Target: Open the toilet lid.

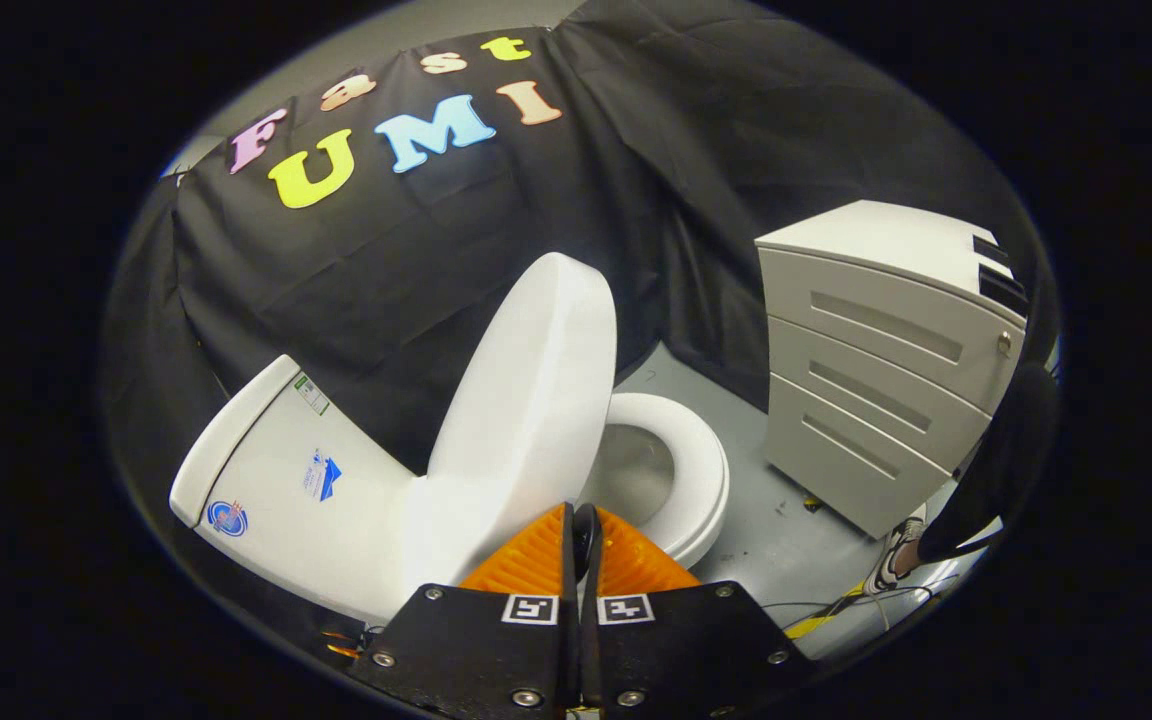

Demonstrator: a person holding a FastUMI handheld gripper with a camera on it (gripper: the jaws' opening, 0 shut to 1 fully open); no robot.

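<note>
Gripper (582, 535) fingers (534, 560) pressed together, nothing held; toilet lid (526, 410) stands just ahead of them, raised, long axis running up and away from fingers, top end leaning toward the cistern (276, 480). Seat ring (691, 470) and bowl lie exposed beside lid. Beyond: drawer cabinet (876, 370) on floor (776, 530), well apart from toilet; a person's leg and shoe (901, 555) next to cabinet.

Grey floor (766, 540), black cloth wall (416, 260), white drawer cabinet (876, 370).
</note>
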